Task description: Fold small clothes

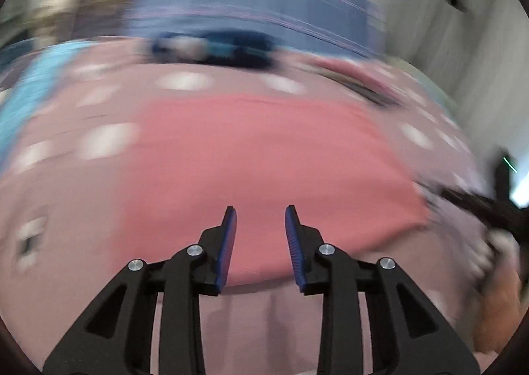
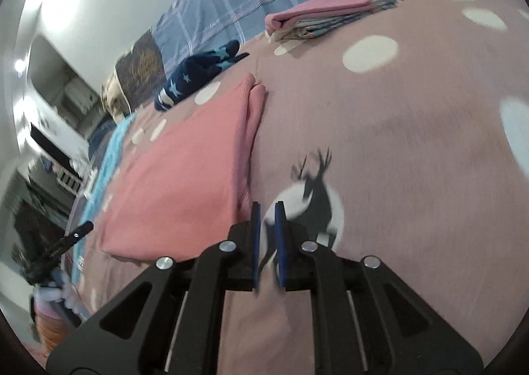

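Both of my hand-held grippers hang over the bed with nothing between their fingers. On my left, the left hand-held gripper (image 1: 260,208) has its jaws spread wide, released, and its blue pads frame the near edge of the pink garment (image 1: 264,157), which lies flat on the mauve bedspread (image 1: 79,183) with its white dots. That view is heavily smeared, so I cannot make out the cloth's folds from there; beyond the garment I can only tell a dark blue bundle (image 1: 215,46) near the far side of the bed, with a blue checked blanket (image 1: 251,1) behind it. Moving right, the right wrist view is sharper: the pink garment (image 2: 185,170) is folded into a flat rectangle, its doubled edge running along its right side, and the dark blue star-patterned clothes (image 2: 195,76) sit just past its far corner. Further right and farther back, a stack of folded clothes (image 2: 317,16) with a pink piece on top rests on the bedspread (image 2: 413,143), well apart from the garment. My right hand-held gripper (image 2: 267,206) has its jaws nearly together with a narrow gap, gripping nothing, poised just beside the garment's right edge and over a deer print (image 2: 314,190) in a white circle on the bedspread.
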The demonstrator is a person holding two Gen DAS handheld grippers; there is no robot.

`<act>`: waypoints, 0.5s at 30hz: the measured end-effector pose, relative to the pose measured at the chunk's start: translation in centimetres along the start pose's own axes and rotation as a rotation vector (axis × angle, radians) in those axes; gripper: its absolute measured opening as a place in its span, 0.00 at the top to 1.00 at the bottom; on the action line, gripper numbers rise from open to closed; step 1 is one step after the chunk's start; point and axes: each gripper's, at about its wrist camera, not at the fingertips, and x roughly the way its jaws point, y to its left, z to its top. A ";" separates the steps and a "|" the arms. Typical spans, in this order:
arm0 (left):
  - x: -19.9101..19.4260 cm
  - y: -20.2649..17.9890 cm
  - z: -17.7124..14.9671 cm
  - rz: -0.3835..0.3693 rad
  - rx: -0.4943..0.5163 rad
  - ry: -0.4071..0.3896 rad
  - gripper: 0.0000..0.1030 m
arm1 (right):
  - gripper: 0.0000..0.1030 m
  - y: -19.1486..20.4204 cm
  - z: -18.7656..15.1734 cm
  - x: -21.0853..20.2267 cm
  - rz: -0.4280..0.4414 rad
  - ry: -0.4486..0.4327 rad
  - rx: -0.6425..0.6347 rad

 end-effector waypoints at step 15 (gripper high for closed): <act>12.3 -19.4 1.0 -0.070 0.407 0.244 0.63 | 0.72 0.0 11.8 11.8 0.086 0.270 -0.164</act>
